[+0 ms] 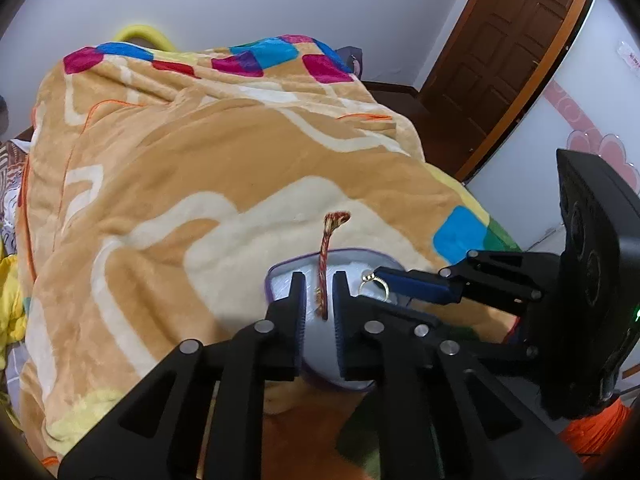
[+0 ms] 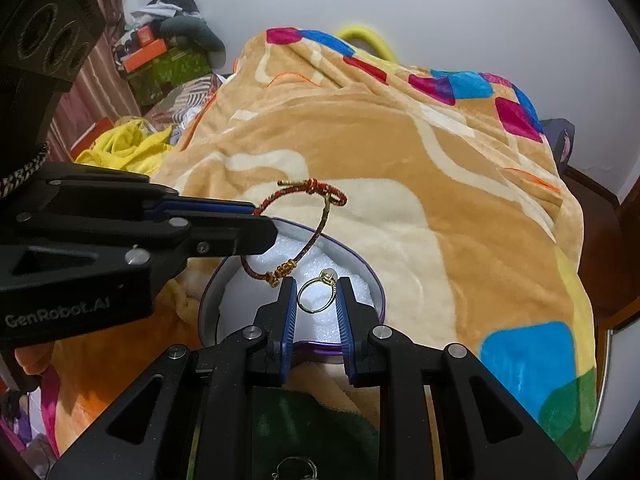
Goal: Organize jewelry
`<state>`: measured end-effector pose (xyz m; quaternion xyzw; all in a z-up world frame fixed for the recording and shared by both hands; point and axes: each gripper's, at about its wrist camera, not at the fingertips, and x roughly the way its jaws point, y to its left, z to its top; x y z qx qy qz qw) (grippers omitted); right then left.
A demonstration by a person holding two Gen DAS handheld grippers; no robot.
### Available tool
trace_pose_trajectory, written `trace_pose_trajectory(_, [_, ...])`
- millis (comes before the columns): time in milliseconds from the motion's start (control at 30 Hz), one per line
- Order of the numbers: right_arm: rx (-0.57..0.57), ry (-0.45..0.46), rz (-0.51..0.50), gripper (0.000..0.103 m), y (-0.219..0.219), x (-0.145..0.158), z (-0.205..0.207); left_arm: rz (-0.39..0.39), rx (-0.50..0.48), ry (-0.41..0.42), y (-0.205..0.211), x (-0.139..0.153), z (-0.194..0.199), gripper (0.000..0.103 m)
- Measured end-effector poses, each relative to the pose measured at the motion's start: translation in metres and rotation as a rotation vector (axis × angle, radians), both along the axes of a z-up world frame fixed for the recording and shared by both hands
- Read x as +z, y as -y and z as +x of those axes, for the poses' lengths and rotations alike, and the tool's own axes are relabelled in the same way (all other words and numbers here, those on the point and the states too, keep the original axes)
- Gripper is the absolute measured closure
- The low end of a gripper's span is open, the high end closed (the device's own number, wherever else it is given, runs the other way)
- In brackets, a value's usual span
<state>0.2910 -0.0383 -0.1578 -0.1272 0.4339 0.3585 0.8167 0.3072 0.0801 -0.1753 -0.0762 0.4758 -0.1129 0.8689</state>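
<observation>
A red and gold cord bracelet (image 2: 320, 216) hangs from my left gripper (image 2: 260, 212), which is shut on it above a purple-rimmed box (image 2: 374, 280) lined with white foam. In the left wrist view the bracelet (image 1: 323, 268) runs edge-on between the left fingertips (image 1: 319, 280). My right gripper (image 2: 318, 284) is shut on a gold ring (image 2: 316, 294) with a pale stone, held over the foam. The ring (image 1: 374, 283) and the right gripper (image 1: 380, 274) also show in the left wrist view. The box (image 1: 280, 272) rests on the blanket.
An orange and cream fleece blanket (image 2: 420, 168) with coloured squares covers the bed. Another small ring (image 2: 296, 468) lies on dark green cloth at the bottom. Boxes and clothes (image 2: 160, 64) pile at the far left. A brown door (image 1: 508, 52) stands at the right.
</observation>
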Motion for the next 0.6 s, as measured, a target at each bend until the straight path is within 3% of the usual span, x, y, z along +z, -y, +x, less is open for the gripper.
trace_pose_trajectory(333, [-0.021, 0.034, 0.009, 0.082, 0.007, 0.016, -0.01, 0.053, 0.023, 0.017, -0.005, 0.007, -0.018, 0.089])
trace_pose_trajectory(600, [-0.071, 0.109, 0.053, 0.082, 0.027, 0.049, -0.033, 0.079, 0.036, 0.069, 0.001, 0.028, -0.042, 0.084])
